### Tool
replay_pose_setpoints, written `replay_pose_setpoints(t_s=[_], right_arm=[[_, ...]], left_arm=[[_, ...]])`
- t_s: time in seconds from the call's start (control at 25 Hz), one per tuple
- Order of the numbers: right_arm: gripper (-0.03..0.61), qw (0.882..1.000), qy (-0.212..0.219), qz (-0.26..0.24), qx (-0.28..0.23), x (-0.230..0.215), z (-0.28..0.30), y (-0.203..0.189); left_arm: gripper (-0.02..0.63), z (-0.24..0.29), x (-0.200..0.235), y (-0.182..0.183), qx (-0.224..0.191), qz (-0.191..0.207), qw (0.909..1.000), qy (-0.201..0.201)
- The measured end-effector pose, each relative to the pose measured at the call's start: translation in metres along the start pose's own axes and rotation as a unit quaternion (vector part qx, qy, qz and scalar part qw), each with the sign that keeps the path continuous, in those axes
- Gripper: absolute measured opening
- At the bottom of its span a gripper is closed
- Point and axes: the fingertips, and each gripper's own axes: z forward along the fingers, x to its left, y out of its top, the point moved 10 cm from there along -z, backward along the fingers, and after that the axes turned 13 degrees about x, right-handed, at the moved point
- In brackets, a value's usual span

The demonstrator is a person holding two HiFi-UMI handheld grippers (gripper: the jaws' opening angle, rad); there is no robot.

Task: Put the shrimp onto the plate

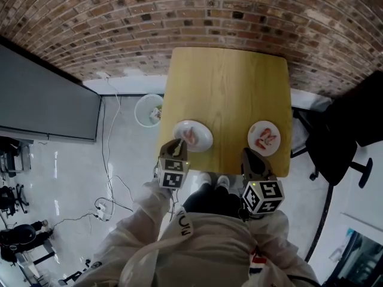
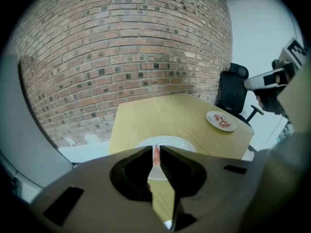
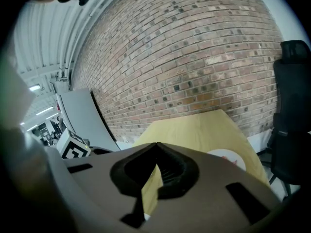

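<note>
- The left gripper (image 2: 155, 150) hangs over the left plate (image 1: 204, 137), its jaws a bare slit apart and nipping a shrimp (image 1: 190, 136) at the tips.
- Seen along the jaws, the shrimp's long axis runs 12 to 6 o'clock, in line with the slit. The plate lies directly beyond, so letting go looks the likely next step.
- The right gripper (image 3: 156, 146), tips together and empty, sits at 4 o'clock of that plate, near a second plate (image 1: 252, 137) of shrimp.
</note>
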Motion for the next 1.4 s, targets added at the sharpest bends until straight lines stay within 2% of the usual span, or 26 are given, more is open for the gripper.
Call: replay_pose_setpoints(t_s=[0.28,0.72,1.16,1.4], right_arm=[[0.023,1.0,-0.017,0.007,0.005,-0.011,0.001,-0.002],[0.023,1.0,-0.024,0.015,0.013,-0.021,0.009,-0.003],[0.023,0.999,-0.031,0.024,0.017,-0.031,0.013,-0.002],[0.023,0.999,-0.031,0.03,0.018,-0.034,0.018,0.001]], left_arm=[[0.072,0.028,0.003,0.002,0.038,0.059,0.9975,-0.014],[0.149,0.054,0.008,0.003,0.07,0.101,0.9923,-0.018],[0.164,0.074,0.008,0.011,0.098,0.159,0.9824,-0.01],[0.186,0.082,0.009,0.013,0.114,0.164,0.9797,-0.014]])
